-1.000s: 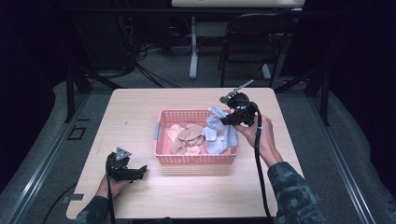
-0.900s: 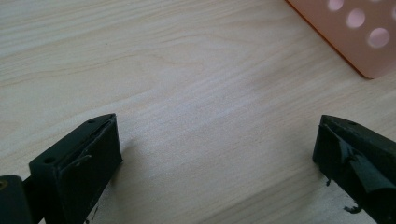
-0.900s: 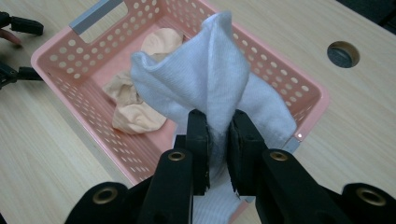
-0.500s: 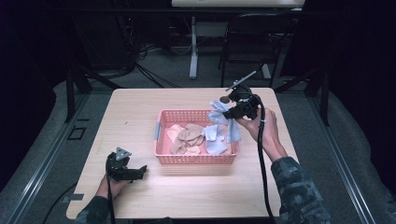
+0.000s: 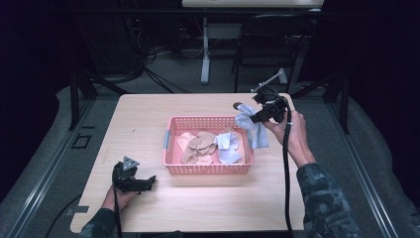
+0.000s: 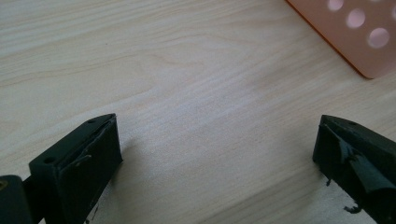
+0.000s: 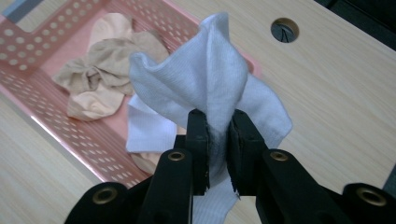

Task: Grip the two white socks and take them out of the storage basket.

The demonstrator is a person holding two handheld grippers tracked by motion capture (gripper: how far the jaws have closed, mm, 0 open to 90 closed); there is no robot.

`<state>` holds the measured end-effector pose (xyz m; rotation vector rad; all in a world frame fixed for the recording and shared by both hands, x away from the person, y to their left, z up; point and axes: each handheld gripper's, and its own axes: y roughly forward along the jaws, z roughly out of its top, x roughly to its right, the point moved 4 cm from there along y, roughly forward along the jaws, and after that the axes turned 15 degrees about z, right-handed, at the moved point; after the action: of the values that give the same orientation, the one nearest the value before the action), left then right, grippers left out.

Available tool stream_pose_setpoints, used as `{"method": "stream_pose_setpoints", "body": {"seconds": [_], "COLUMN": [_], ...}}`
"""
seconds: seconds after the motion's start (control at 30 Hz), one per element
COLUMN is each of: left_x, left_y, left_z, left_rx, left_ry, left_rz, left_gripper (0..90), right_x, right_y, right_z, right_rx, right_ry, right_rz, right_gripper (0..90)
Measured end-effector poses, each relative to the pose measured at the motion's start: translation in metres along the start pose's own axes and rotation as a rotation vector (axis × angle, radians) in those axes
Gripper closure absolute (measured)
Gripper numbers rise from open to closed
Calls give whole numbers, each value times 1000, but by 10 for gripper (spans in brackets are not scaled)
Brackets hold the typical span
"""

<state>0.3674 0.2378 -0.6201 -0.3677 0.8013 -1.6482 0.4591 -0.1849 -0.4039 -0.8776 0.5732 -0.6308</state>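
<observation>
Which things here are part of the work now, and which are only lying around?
Part of the work:
- white cloth, pinched in the right tool
- pink basket, with beige cloths and a pale blue cloth inside
- left tool, open, resting low over the table

Lying around:
- chair behind the table
- cable hole in the tabletop

White sock (image 7: 210,79): ribbed knit, bunched and folded, pinched at a fold between the right tongs (image 7: 218,140), centre of the right gripper view. Its loose end hangs below the grip. In the high view it sits right of centre, hanging at the right edge of the pink basket (image 5: 171,148), above the bench (image 5: 138,119).
</observation>
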Motion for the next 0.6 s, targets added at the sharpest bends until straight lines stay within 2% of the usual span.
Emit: {"method": "stream_pose_setpoints", "body": {"seconds": [0.13,0.3,0.47,0.6], "left_x": [0,0,0,0], "left_y": [0,0,0,0], "left_z": [0,0,0,0], "left_rx": [0,0,-3,-4], "left_ry": [0,1,2,2], "left_rz": [0,0,-1,-2], "left_gripper": [8,8,8,8], "right_x": [14,21,32,39], "right_y": [-3,-3,-2,0], "right_z": [-6,-10,-13,-14], "right_rx": [-30,-56,-96,-105], "right_ry": [42,57,81,102], "right_rz": [-27,-37,-70,-79], "right_gripper": [797,797,795,794]}}
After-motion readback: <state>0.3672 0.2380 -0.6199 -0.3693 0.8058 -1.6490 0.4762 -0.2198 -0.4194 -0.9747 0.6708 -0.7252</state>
